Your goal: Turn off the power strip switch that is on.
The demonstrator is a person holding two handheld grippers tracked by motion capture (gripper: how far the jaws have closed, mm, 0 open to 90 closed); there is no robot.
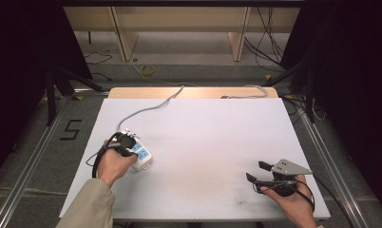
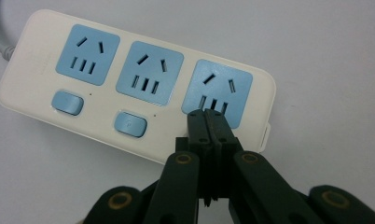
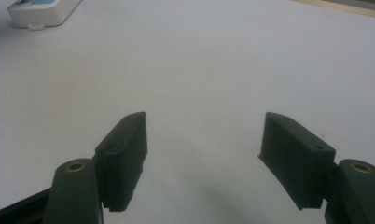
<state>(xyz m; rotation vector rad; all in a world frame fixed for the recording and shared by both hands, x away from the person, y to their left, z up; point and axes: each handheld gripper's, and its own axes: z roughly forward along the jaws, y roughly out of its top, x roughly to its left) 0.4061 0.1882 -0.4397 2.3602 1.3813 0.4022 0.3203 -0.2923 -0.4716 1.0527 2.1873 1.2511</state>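
Observation:
A white power strip [image 2: 129, 84] with three blue sockets and two visible blue rocker switches lies on the white table. My left gripper [image 2: 207, 115] is shut, jaws pressed together with nothing between them. Its tips sit over the strip just below the third socket [image 2: 218, 88], hiding that spot, so I cannot tell whether they touch it. In the high view the left gripper [image 1: 127, 143] covers the strip [image 1: 144, 156] at the table's left. My right gripper [image 1: 256, 171] rests open near the front right, and in the right gripper view [image 3: 204, 126] only bare table lies between its jaws.
The strip's grey cable [image 1: 151, 108] runs from it to the table's far edge. A corner of the strip [image 3: 43, 11] shows far off in the right gripper view. The white table top [image 1: 203, 137] lies between the two hands. Floor cables and stands surround the table.

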